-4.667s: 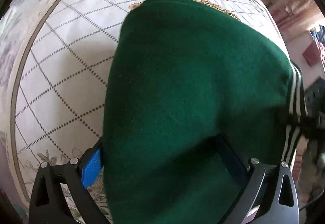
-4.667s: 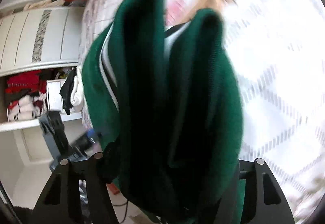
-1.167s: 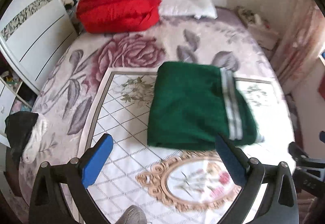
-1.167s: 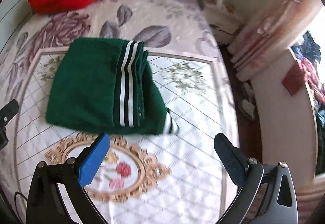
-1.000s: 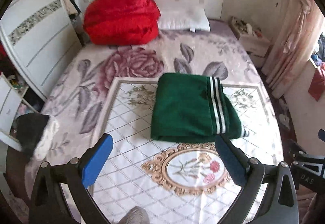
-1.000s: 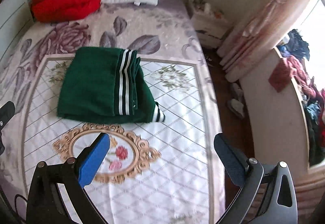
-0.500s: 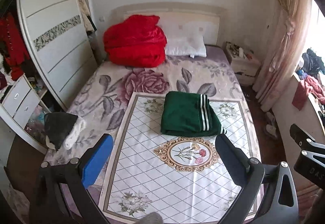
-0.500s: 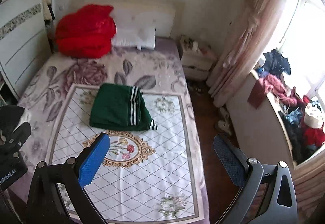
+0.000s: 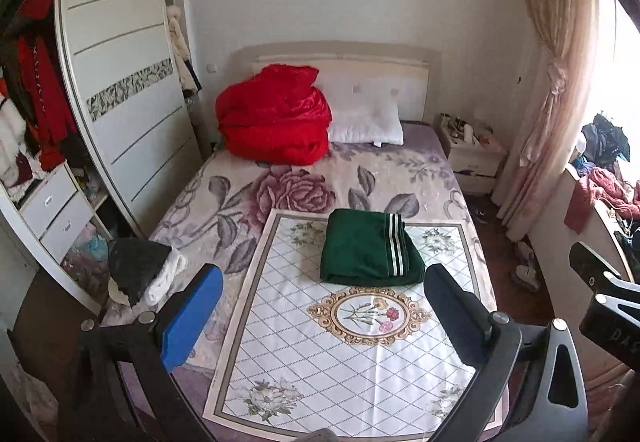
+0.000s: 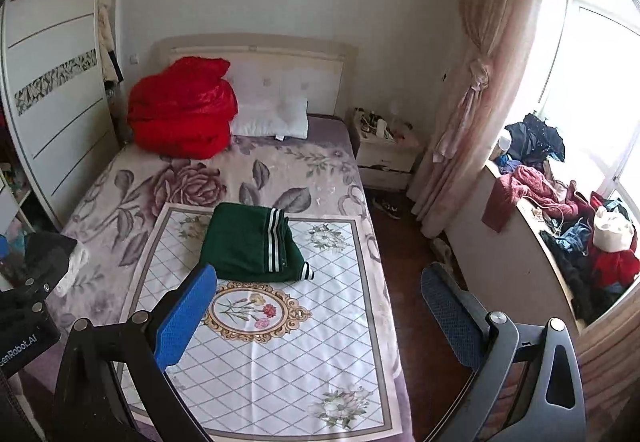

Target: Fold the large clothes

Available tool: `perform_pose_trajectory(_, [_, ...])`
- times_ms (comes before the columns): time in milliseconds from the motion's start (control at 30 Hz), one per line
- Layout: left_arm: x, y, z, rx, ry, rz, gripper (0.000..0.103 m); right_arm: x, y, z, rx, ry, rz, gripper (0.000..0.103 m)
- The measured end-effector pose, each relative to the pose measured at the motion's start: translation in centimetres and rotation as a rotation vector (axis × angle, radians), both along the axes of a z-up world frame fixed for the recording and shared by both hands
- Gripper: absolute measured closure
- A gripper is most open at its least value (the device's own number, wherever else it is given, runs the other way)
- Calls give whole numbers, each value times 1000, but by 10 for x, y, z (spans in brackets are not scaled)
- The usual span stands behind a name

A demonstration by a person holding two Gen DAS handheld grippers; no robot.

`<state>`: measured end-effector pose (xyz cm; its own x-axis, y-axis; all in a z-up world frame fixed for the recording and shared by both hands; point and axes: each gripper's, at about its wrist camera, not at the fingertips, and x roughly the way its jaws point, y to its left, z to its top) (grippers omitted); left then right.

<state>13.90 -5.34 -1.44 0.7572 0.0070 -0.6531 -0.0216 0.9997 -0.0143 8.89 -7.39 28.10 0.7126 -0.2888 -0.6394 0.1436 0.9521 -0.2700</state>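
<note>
A dark green garment (image 9: 370,249) with white and black stripes lies folded into a compact rectangle on the white diamond-pattern cloth (image 9: 352,358) spread over the bed. In the right wrist view the same green garment (image 10: 250,244) rests above the cloth's oval flower medallion. My left gripper (image 9: 324,318) hangs open high above the bed's foot, far back from the garment, with nothing between its blue pads. My right gripper (image 10: 318,316) is also open and empty, held off the bed's right side.
A red quilt (image 9: 274,121) and a white pillow (image 9: 366,121) sit at the headboard. A wardrobe (image 9: 120,93) lines the left side, a nightstand (image 10: 384,151) and curtain (image 10: 472,89) the right. Clothes are piled on the window ledge (image 10: 560,217). A black-and-white item (image 9: 140,270) lies at the bed's left edge.
Both grippers, earlier shut on the green garment, have let it go folded on the cloth and pulled far back and up; the whole bed and room now show.
</note>
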Motion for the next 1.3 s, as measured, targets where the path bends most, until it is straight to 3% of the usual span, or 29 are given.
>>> perform_pose_trajectory(333, [-12,-5,9,6,-31,-1,0,-21,-7,11,14,-26,3,0])
perform_pose_trajectory(1300, [-17,-10,7,12,-40,4,0,-2,-9,11,34,-10,41,0])
